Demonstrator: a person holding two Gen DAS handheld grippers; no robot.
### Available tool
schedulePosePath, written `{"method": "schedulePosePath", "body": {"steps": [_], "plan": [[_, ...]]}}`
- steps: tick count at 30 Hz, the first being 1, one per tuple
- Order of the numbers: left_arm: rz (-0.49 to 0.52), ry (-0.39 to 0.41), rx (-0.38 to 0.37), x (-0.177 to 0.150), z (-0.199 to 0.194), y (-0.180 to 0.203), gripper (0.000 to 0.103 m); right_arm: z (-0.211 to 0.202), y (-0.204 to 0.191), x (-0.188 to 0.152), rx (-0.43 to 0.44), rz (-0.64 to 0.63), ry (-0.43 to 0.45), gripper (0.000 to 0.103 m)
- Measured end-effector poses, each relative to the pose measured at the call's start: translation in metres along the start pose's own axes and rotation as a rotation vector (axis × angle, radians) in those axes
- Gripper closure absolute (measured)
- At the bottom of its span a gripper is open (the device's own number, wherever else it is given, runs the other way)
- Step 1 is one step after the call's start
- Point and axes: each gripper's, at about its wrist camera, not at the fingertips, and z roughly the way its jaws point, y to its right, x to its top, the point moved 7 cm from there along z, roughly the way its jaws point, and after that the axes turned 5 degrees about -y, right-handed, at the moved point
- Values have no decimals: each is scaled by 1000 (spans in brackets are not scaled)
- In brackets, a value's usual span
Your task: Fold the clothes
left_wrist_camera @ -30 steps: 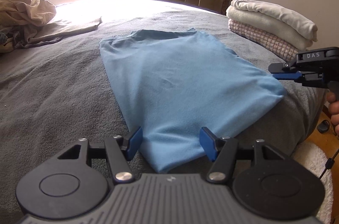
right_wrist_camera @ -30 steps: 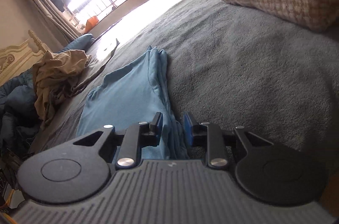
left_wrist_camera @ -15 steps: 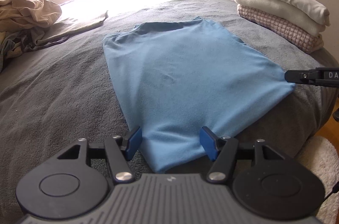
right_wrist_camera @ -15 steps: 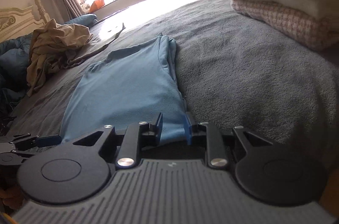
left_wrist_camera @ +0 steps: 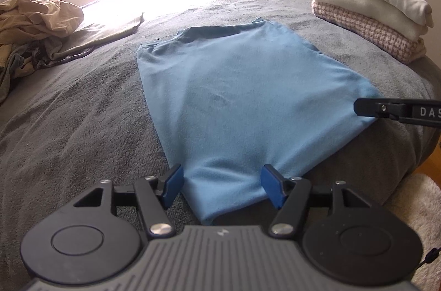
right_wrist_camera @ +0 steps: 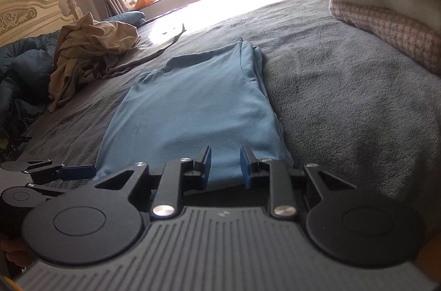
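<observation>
Blue shirt [left_wrist_camera: 248, 109] lies flat on the bed [left_wrist_camera: 69, 125], sides already folded in, near hem at the bed edge. Left claw [left_wrist_camera: 222, 185] spread around one hem corner, right claw [right_wrist_camera: 224, 165] narrowly apart at the other, neither pinching; likely set for lifting the hem toward the collar.

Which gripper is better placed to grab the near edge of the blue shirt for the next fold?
Both sit at that edge. The left gripper looks slightly better: its open jaws straddle the near corner of the blue shirt. The right gripper stands narrower at the other corner.
</observation>
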Motion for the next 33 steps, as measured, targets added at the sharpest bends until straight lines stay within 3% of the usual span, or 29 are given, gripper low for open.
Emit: {"method": "schedulePosePath", "body": {"steps": [17, 23, 33], "plan": [[21, -8, 34, -2, 1, 3, 34, 7, 5, -7, -4, 12, -14, 81], [23, -8, 38, -2, 1, 4, 33, -6, 4, 4, -52, -46, 54, 80], [19, -7, 32, -2, 0, 3, 33, -13, 42, -2, -99, 98, 64, 80]]}}
